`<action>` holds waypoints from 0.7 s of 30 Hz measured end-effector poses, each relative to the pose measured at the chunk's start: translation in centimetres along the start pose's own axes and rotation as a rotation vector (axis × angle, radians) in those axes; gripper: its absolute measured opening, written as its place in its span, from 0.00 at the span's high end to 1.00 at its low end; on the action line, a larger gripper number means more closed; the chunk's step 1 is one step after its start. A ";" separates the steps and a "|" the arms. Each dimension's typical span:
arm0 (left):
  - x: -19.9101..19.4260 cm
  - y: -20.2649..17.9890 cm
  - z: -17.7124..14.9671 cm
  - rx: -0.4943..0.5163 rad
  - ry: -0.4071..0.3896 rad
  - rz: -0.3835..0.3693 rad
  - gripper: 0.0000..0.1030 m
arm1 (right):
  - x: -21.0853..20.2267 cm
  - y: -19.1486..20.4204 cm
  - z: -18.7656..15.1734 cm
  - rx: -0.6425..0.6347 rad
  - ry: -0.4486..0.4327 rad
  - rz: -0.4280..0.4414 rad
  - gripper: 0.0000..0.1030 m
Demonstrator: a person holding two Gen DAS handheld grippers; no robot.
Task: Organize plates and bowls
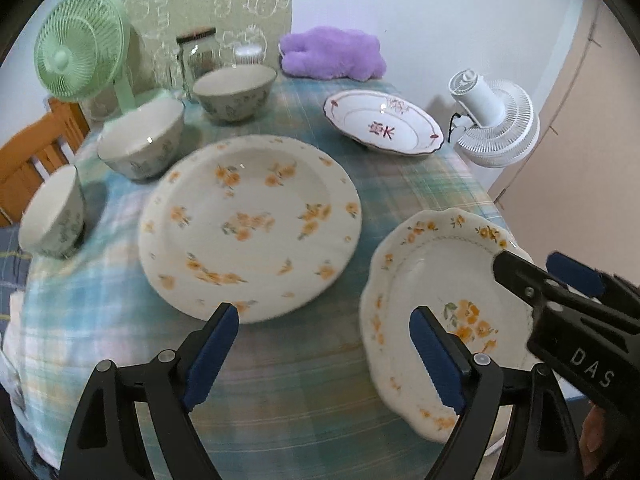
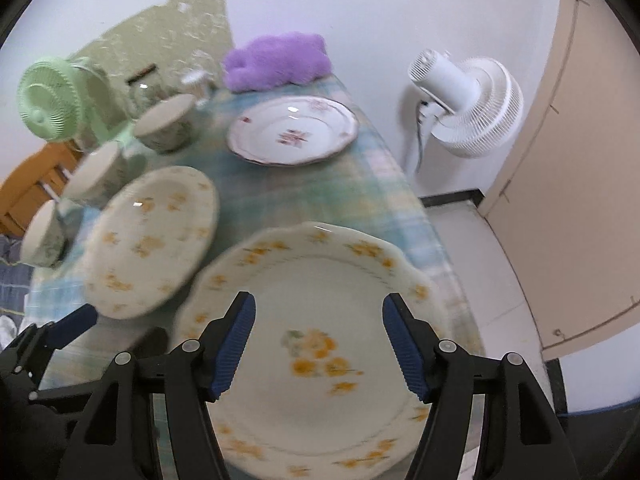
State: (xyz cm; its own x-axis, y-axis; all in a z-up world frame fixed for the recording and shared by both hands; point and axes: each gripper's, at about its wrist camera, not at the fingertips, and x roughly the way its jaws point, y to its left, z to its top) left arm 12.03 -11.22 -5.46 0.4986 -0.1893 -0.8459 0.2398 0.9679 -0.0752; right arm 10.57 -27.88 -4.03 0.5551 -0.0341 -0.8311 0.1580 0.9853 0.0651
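A large round plate with orange flowers (image 1: pixel 248 228) (image 2: pixel 152 240) lies in the middle of the checked tablecloth (image 1: pixel 304 376). A scalloped plate with yellow flowers (image 1: pixel 436 304) (image 2: pixel 320 280) lies at the front right, by the table's edge. A red-patterned plate (image 1: pixel 384 122) (image 2: pixel 292 130) sits farther back. Three floral bowls (image 1: pixel 236 92) (image 1: pixel 142 144) (image 1: pixel 52 216) stand in a row on the left. My left gripper (image 1: pixel 322 320) hangs open over the cloth between the two yellow plates, holding nothing. My right gripper (image 2: pixel 319 306) (image 1: pixel 526 260) is open above the scalloped plate, its pads clear of the rim.
At the back stand a green fan (image 1: pixel 80 48), a glass jar (image 1: pixel 198 56) and a purple plush (image 1: pixel 332 54). A white fan (image 1: pixel 496 120) stands off the table's right side, over the floor (image 2: pixel 480 260). A wooden chair (image 1: pixel 36 148) is at the left.
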 end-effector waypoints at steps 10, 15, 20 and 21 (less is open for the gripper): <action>-3.3 4.7 -0.4 0.023 -0.063 -0.006 0.14 | -2.4 7.9 -0.3 -0.072 -0.064 0.009 0.32; -3.7 7.5 0.1 0.003 -0.068 0.007 0.14 | -2.7 10.7 0.0 -0.044 -0.068 0.012 0.32; -3.2 9.4 1.4 -0.016 -0.080 0.043 0.14 | -2.0 12.6 0.9 -0.025 -0.069 0.008 0.32; -3.0 9.6 1.7 -0.020 -0.079 0.052 0.14 | -1.7 12.7 1.3 -0.022 -0.068 0.005 0.32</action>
State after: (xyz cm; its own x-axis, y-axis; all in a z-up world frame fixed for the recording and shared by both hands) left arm 14.26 -1.63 -2.79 0.5745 -0.1504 -0.8046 0.1957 0.9797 -0.0434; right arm 12.64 -15.49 -1.08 0.6102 -0.0401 -0.7912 0.1374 0.9889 0.0558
